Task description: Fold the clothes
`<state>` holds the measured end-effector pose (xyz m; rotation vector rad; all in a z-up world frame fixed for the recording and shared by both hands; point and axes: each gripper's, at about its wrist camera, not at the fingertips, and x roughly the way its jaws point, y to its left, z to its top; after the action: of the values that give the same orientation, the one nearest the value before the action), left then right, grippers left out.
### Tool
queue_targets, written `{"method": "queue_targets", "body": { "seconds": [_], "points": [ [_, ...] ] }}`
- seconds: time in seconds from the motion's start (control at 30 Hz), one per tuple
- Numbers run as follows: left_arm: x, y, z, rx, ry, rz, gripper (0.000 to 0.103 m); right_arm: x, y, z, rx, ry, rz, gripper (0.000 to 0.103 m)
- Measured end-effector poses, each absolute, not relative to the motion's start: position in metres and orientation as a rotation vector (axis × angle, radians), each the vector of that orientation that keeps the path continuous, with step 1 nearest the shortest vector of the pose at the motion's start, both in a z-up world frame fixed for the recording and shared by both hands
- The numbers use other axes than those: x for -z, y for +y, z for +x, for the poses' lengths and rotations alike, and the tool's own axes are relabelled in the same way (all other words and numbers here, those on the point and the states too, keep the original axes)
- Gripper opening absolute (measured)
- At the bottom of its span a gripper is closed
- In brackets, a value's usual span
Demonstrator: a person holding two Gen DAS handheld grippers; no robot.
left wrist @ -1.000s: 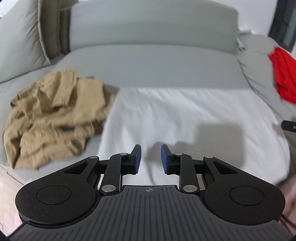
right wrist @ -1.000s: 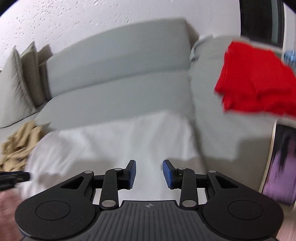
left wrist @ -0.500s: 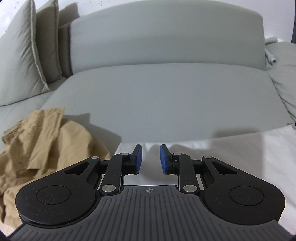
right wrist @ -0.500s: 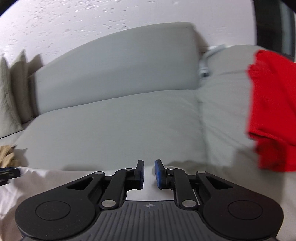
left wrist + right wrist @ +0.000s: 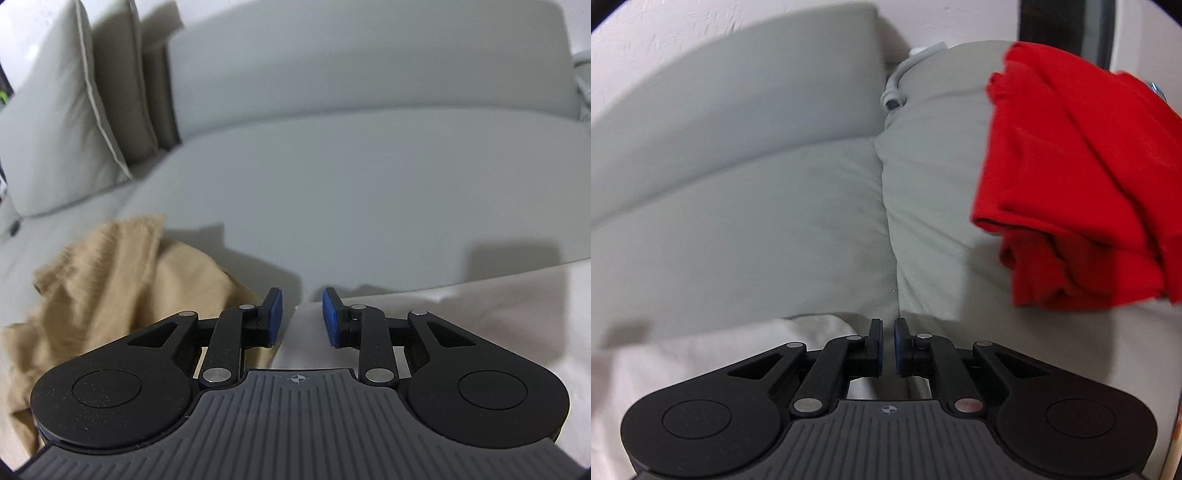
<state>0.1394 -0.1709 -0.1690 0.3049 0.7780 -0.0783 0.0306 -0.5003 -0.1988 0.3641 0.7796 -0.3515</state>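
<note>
The white garment (image 5: 461,314) lies spread flat on the grey sofa seat (image 5: 351,184), and both tongs stand at its far edge, one toward each end, which looks like a placing for taking the two far corners together and making one fold across.

The left tongs (image 5: 298,317) point down at the cloth's far left corner. Their jaws are partly apart and opening at this moment; the white edge runs just under the gap, but the blue pads (image 5: 274,317) do not press on it, so nothing is held here. Just to the left of these tongs, and partly under their body, sits a crumpled tan garment (image 5: 110,288), heaped apart from the white piece and probably waiting its turn.

The right tongs (image 5: 887,345) sit over the far right corner of the white garment (image 5: 720,350), near the seam between two seat cushions. Their jaws are nearly together and closing, with a thin slit left between the pads. Whether a layer of white cloth is caught in that slit I cannot tell; the corner lies right below and behind the tips.

Well to the right of the right tongs, on the neighbouring cushion, a red garment (image 5: 1071,184) rests folded, seemingly set aside as finished work, clear of the folding area.
</note>
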Motion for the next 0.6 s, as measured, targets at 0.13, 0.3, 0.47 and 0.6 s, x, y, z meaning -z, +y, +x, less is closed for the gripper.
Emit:
{"method": "queue_targets", "body": {
  "seconds": [0.13, 0.3, 0.47, 0.6],
  "points": [
    [0.167, -0.192, 0.105, 0.197, 0.792, 0.339, 0.031, 0.184, -0.467, 0.016, 0.107, 0.74, 0.367, 0.017],
    [0.186, -0.205, 0.088, 0.158, 0.847, 0.404, 0.031, 0.191, -0.422, 0.012, -0.041, 0.833, 0.203, 0.015],
    [0.192, -0.186, 0.089, 0.095, 0.855, 0.481, 0.026, 0.196, -0.444, 0.008, 0.083, 0.88, 0.193, 0.006],
    [0.193, -0.168, 0.088, 0.076, 0.875, 0.534, 0.021, 0.2, -0.481, -0.01, 0.328, 0.926, 0.24, 0.011]
  ]
}}
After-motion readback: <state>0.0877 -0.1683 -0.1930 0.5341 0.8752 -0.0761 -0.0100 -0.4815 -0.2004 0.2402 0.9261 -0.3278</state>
